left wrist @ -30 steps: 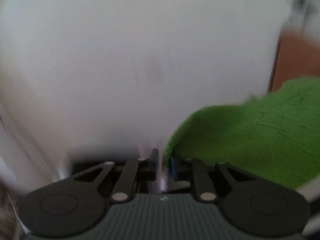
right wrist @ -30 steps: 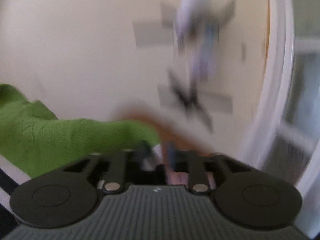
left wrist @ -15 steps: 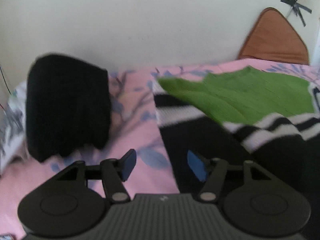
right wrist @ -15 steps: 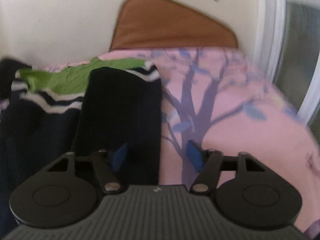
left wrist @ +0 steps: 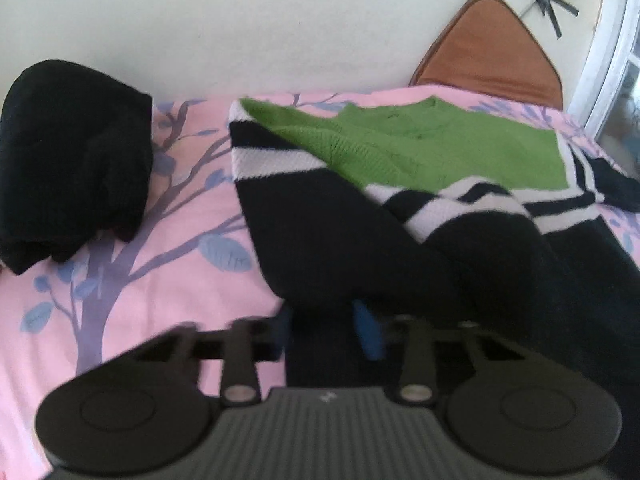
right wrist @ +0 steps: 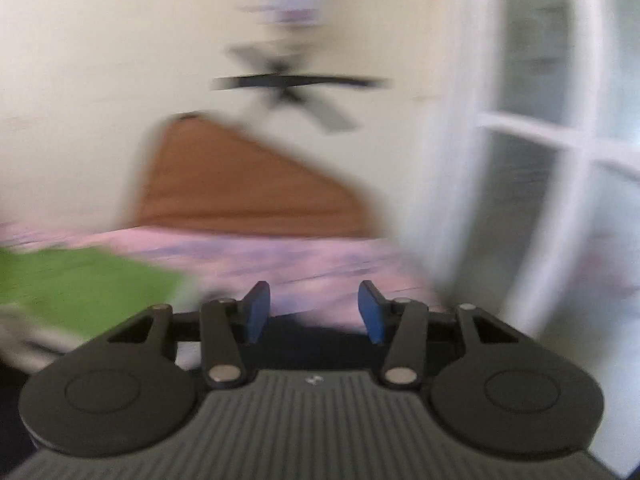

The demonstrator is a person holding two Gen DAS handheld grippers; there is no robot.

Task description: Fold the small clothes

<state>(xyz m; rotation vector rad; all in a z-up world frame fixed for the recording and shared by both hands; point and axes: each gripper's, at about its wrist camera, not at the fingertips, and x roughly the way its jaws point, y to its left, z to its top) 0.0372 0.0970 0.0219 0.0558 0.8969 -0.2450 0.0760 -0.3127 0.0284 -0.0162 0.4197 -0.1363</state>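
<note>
L gripper (left wrist: 324, 330) has just closed on the black sweater (left wrist: 360, 240) hem; left pad hidden by cloth. R gripper (right wrist: 314, 312) has been opening, nothing between; view blurred.

Clothes laid out on the bed

The striped green, black and white knitted sweater (left wrist: 400, 184) lies on the pink tree-print bedsheet (left wrist: 160, 280); the folded black garment (left wrist: 72, 152) at nine o'clock; the brown headboard (left wrist: 488, 52) at one o'clock behind.

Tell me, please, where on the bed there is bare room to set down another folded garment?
The bare strip of pink sheet between the folded black garment and the green-and-black sweater is free, widening toward the camera. The sweater crowds the right half, with only slivers of sheet at its far and right edges.
</note>
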